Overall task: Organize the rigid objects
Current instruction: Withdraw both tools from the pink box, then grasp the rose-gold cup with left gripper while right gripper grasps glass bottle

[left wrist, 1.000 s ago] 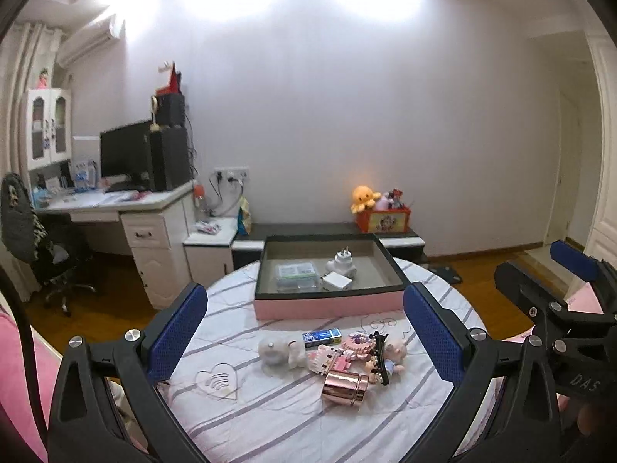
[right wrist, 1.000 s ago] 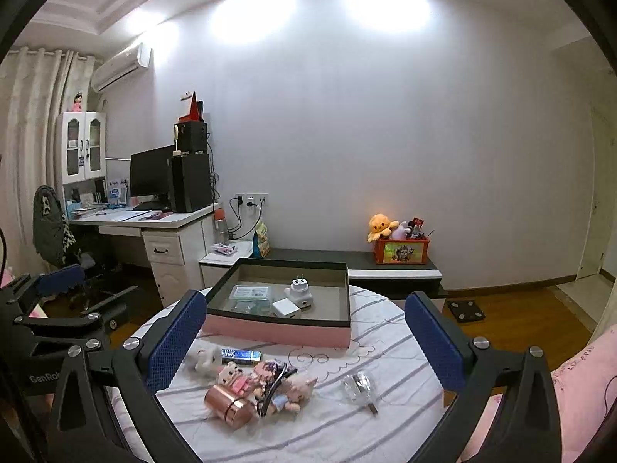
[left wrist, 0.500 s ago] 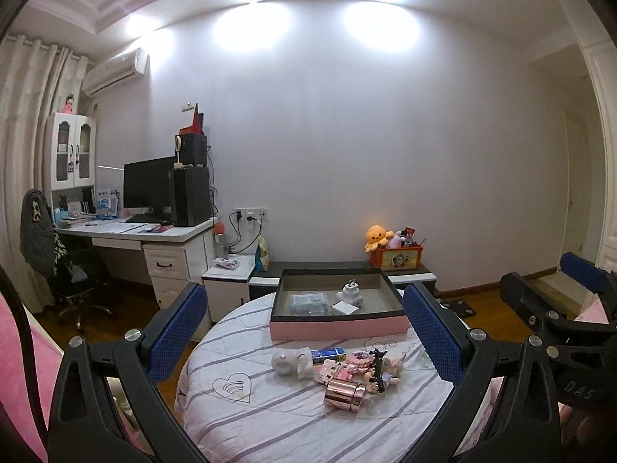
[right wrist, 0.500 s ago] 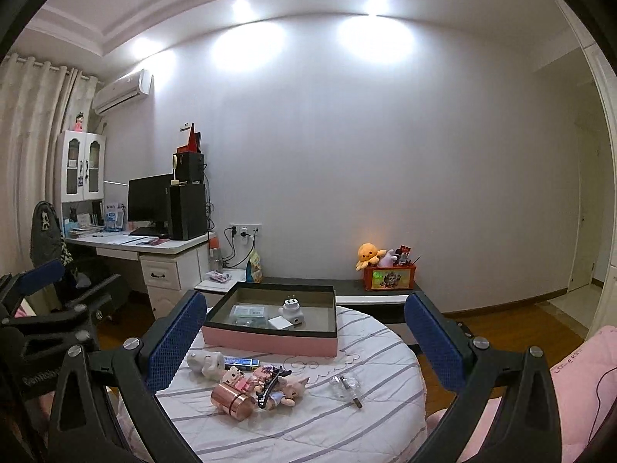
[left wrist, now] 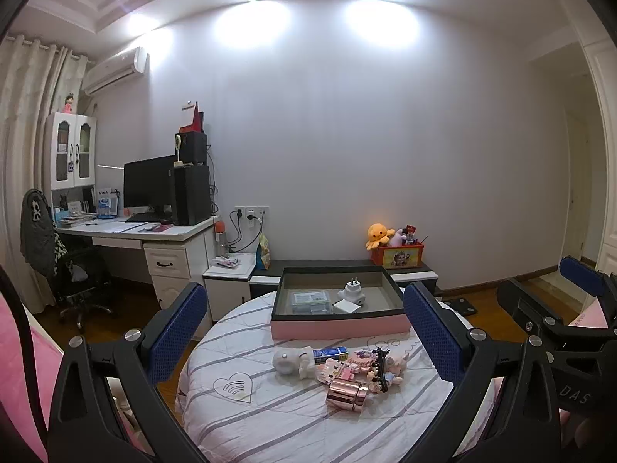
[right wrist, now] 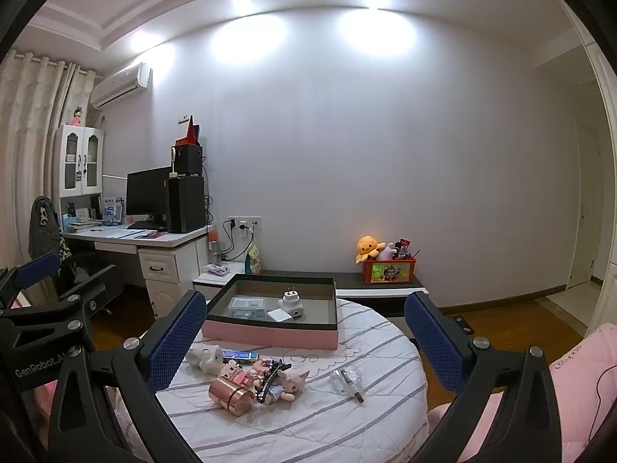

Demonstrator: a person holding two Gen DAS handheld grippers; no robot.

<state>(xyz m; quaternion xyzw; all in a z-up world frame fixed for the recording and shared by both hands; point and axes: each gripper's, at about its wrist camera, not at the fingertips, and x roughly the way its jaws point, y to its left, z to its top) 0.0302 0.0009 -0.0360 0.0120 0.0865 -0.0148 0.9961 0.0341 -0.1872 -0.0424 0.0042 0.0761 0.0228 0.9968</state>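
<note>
Both the left gripper (left wrist: 304, 335) and right gripper (right wrist: 304, 337) hang back with fingers wide, holding nothing. Small items, including a copper tin (left wrist: 347, 393), lie low in frame before the pink box (left wrist: 339, 326). Next, probably: approach and pick one.

Your way down to the round table (left wrist: 270, 420) is free at the near edge: the striped cloth in front of the rose-gold canister (left wrist: 347, 394) is bare, and so is the left part around the heart motif (left wrist: 232, 389). The middle is crowded: white toy (left wrist: 291, 360), blue box (left wrist: 330, 354), block figures (left wrist: 339, 371), black hair clip (left wrist: 379, 370) and piglet figure (right wrist: 290, 382) lie touching or just beside one another. The pink-walled tray (left wrist: 339, 328) bars the far side; its right half is bare, beside the white plug adapter (left wrist: 351, 294). To the right, a small clear bottle (right wrist: 348, 381) lies apart.
</note>
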